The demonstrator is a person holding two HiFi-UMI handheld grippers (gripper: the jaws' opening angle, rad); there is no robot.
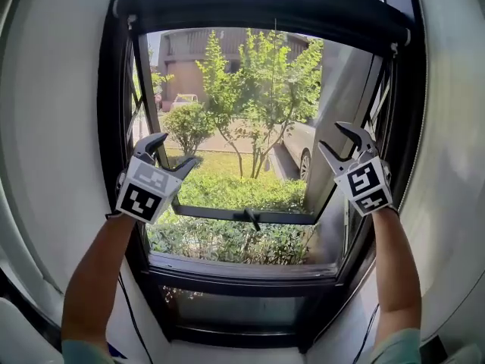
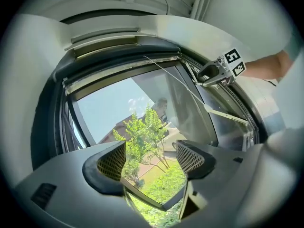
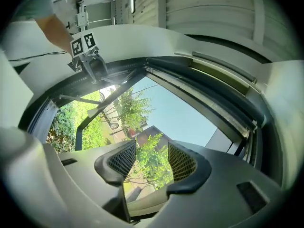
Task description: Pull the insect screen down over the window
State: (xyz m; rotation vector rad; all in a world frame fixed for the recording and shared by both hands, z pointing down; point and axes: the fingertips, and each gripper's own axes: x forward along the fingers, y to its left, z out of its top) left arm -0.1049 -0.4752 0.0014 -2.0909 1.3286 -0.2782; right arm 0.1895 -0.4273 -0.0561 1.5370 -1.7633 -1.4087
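The insect screen is rolled up in its dark housing (image 1: 265,4) along the top of the window frame (image 1: 114,127); the opening below it is uncovered. A thin cord (image 1: 274,59) hangs down from it in the middle. My left gripper (image 1: 176,151) is raised at the left side of the opening, open, with nothing between its pads. On the right side my right gripper (image 1: 332,136) is held up at about the same height, also open and empty. The left gripper view shows its own jaws (image 2: 151,158) apart below the housing (image 2: 114,63). In the right gripper view its jaws (image 3: 147,160) are apart too.
The glass sash (image 1: 250,214) is pushed outward at the bottom, and its handle (image 1: 250,220) sits on the lower rail. White wall (image 1: 53,127) curves round the frame. Outside are bushes, small trees and a parked car (image 1: 299,146). A cable (image 1: 125,302) hangs by my left arm.
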